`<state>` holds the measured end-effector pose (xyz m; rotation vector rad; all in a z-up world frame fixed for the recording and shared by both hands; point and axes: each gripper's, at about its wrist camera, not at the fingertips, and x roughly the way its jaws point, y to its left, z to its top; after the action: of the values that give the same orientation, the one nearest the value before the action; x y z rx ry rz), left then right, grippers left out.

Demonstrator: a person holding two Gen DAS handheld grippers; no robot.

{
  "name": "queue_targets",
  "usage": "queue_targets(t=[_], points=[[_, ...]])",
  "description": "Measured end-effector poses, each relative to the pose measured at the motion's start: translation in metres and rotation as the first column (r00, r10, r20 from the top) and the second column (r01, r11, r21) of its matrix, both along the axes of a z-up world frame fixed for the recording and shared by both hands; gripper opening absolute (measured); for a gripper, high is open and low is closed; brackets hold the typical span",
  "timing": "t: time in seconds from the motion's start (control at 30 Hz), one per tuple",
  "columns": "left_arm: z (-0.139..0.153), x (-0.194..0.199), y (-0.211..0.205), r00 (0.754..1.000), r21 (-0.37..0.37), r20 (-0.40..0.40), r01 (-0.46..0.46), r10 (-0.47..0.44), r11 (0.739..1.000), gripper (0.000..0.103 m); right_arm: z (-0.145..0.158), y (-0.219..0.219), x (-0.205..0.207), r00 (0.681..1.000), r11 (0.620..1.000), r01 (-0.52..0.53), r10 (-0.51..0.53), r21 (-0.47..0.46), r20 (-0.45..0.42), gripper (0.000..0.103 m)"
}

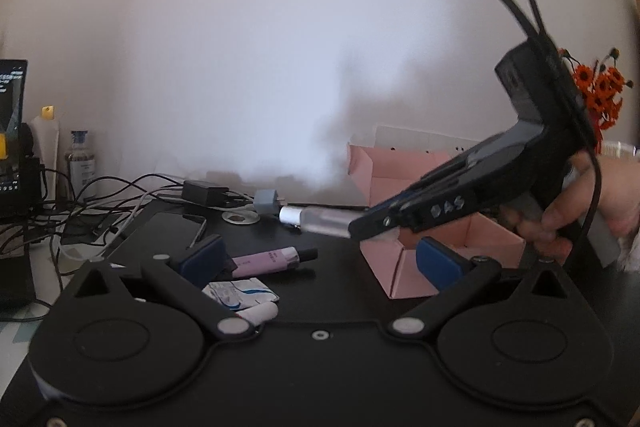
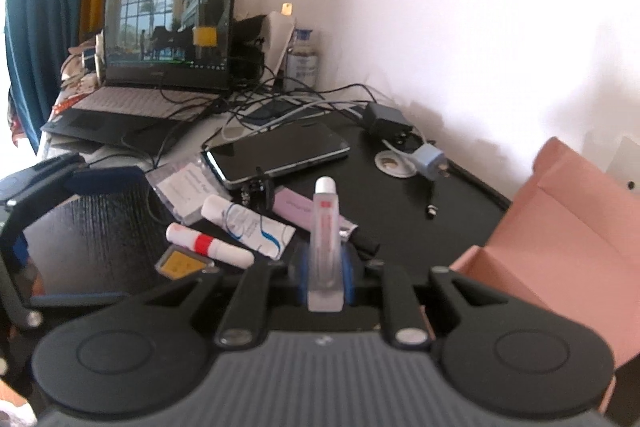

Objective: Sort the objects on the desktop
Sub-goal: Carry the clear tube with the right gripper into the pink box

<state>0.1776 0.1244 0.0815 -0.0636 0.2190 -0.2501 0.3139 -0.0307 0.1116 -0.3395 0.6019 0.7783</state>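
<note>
My right gripper [image 2: 325, 275] is shut on a clear tube with a white cap [image 2: 326, 223], held above the black desk with the cap pointing away. In the left wrist view that tube [image 1: 320, 221] sticks out leftward from the right gripper [image 1: 368, 229], just over the near-left corner of an open pink box [image 1: 400, 271]. My left gripper [image 1: 320, 263] stands open and empty low over the desk. Ahead of it lie a purple tube [image 1: 264, 259], a white sachet with blue lines [image 1: 240, 293] and a white stick [image 1: 260, 313], whose red band [image 2: 204, 245] shows in the right wrist view.
The pink box [image 2: 560, 227] is at the right. A dark phone [image 2: 280, 151], a black charger [image 2: 386, 119], a blue-grey plug [image 2: 430, 159] and tangled cables lie further back. A laptop [image 2: 160, 39] stands far left. A yellow packet [image 2: 182, 263] and a clear pouch [image 2: 184, 191] lie near the stick.
</note>
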Motion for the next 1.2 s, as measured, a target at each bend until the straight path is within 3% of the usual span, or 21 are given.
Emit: queue_targets(t=[0.57, 0.8, 1.2], points=[[-0.003, -0.002, -0.007, 1.000, 0.040, 0.010, 0.008, -0.008, 0.999, 0.103, 0.032, -0.095, -0.006, 0.983, 0.983, 0.178, -0.179, 0.038, 0.030, 0.016], [-0.003, -0.001, -0.006, 1.000, 0.038, 0.005, 0.008, -0.008, 0.999, 0.103, 0.017, -0.118, 0.006, 0.973, 0.973, 0.230, -0.230, -0.021, -0.029, 0.016], [-0.002, -0.004, -0.006, 1.000, 0.046, 0.023, 0.015, -0.016, 0.999, 0.103, -0.007, -0.114, 0.016, 0.950, 0.924, 0.294, -0.311, -0.246, -0.034, 0.016]])
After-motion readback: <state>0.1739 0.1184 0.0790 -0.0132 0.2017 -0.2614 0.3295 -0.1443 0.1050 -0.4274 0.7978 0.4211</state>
